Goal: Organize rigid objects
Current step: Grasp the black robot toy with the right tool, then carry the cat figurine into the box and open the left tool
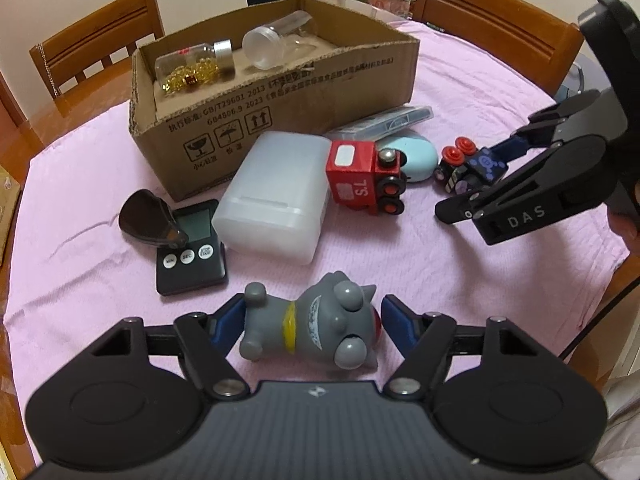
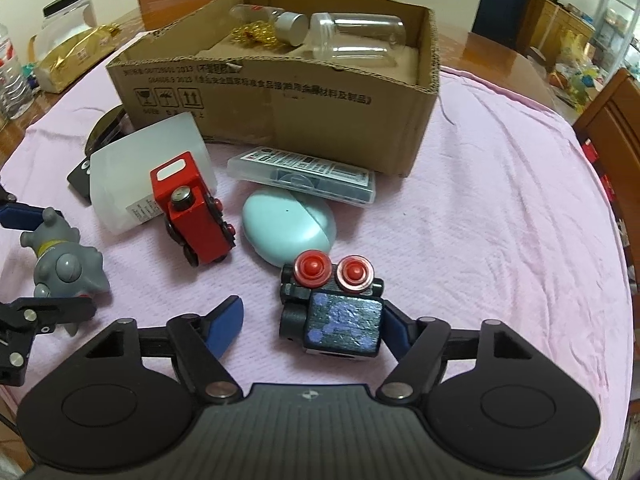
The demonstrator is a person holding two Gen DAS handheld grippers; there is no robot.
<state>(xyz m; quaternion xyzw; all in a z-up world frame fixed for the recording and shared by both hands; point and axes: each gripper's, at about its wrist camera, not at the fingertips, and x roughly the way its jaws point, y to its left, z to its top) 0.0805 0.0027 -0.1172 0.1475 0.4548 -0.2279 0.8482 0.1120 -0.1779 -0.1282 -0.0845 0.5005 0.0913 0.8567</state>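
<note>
**Both fingers set around toys, box ahead**

Left gripper (image 1: 312,322): fingers clamped on grey figurine (image 1: 308,324), lying on pink-clothed bench (image 1: 480,280). Right gripper (image 2: 312,326): fingers apart; black toy car (image 2: 332,308) touches right finger only. Cardboard box (image 2: 280,116) beyond, open-topped. Bare cloth right of right fingers.

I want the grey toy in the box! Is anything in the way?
Yes: the white container and the black timer lie between the grey toy and the cardboard box. Lifted over them, the path looks clear.
</note>
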